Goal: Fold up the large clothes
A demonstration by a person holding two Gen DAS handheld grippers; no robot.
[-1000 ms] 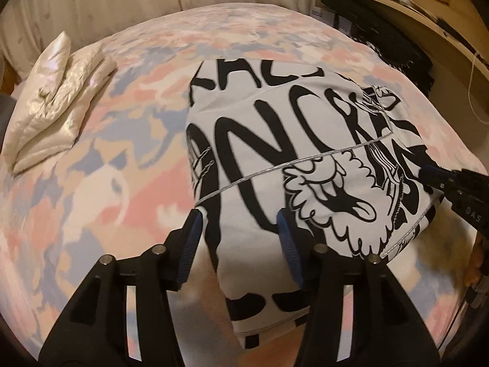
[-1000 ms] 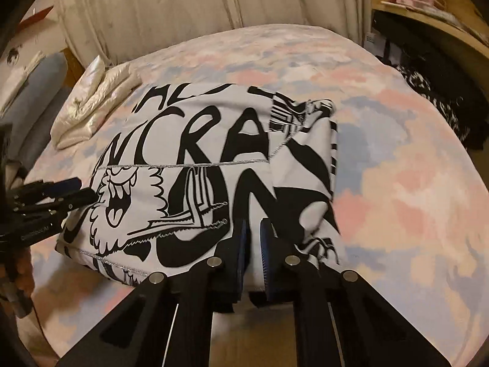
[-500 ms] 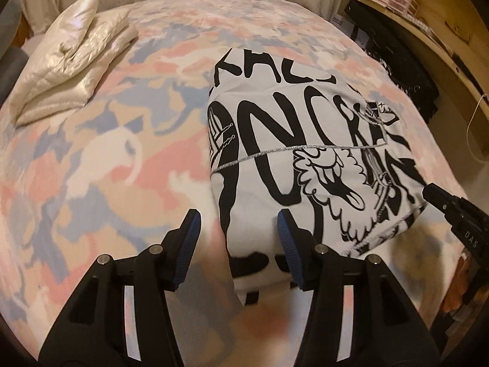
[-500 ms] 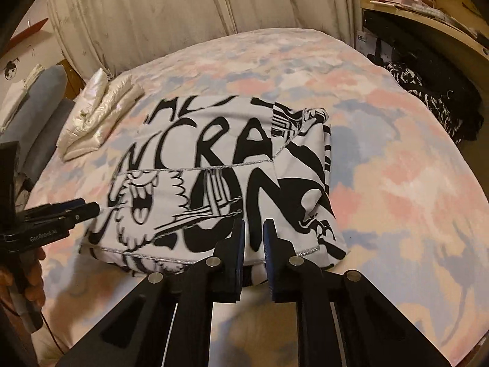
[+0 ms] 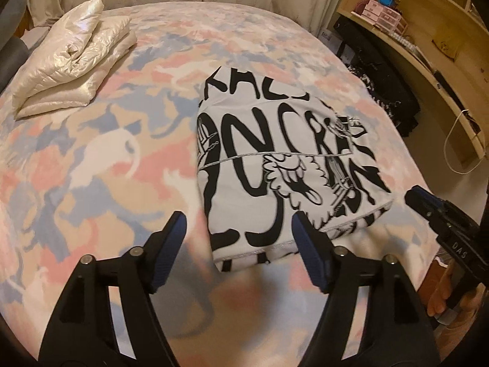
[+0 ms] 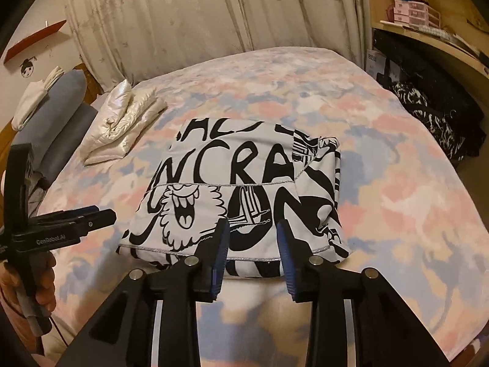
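Garment (image 5: 275,165), a white piece printed with heavy black lettering and cartoon figures, lies folded into a thick rectangle toward the near edge of the bed (image 5: 91,159), well apart from the cream quilted bundle (image 5: 73,61) by the far left corner. It looks soft and limp, light for its bulk, with several layers stacked, so it should sag and slide open if lifted from one point; the silver-stitched hems along its near edge give the firmest purchase. Best hold, I judge, is both near corners at once, pinching all layers together. Left claw (image 5: 238,244) stands wide above the bed with nothing pinched, its jaws having just been opening. Right claw (image 6: 252,244) hangs narrowly parted just over the near hem, its jaws also having just been opening, and no cloth is between them
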